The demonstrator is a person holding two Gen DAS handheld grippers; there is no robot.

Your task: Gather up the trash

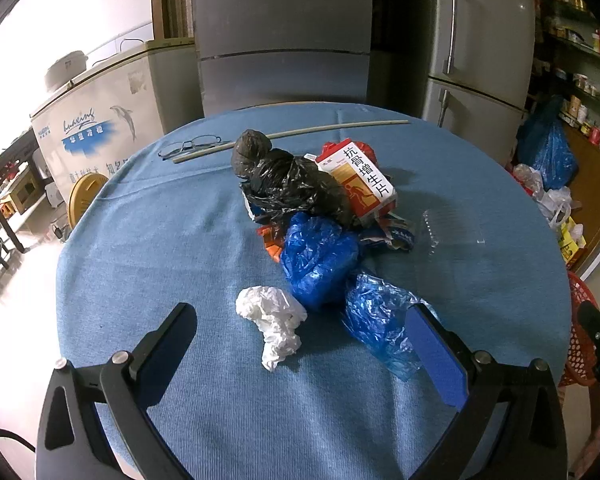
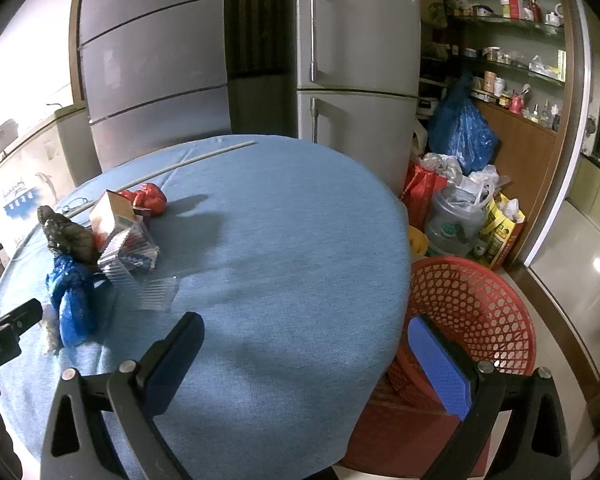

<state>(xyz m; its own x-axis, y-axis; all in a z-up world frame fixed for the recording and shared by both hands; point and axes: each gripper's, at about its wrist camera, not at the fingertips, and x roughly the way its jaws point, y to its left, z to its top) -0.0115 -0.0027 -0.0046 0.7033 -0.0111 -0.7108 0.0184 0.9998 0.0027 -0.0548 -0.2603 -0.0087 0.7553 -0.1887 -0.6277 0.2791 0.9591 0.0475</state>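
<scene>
Across the round table under its blue ribbed cloth (image 1: 172,240), the rubbish sits heaped mid-table, likely gathered for easy picking. Beside the table's right edge waits a red plastic lattice basket (image 2: 472,304), presumably the bin. Crumpled blue plastic bags (image 1: 320,260) lead the heap, a wadded white tissue (image 1: 274,320) nearest. Left gripper (image 1: 300,344) gapes wide around the tissue, empty; right gripper (image 2: 304,364) likewise wide, idle.

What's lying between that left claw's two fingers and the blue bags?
A crumpled white tissue sits on the cloth just ahead of the open left claw, touching the blue bags. The left wrist view shows it.
</scene>
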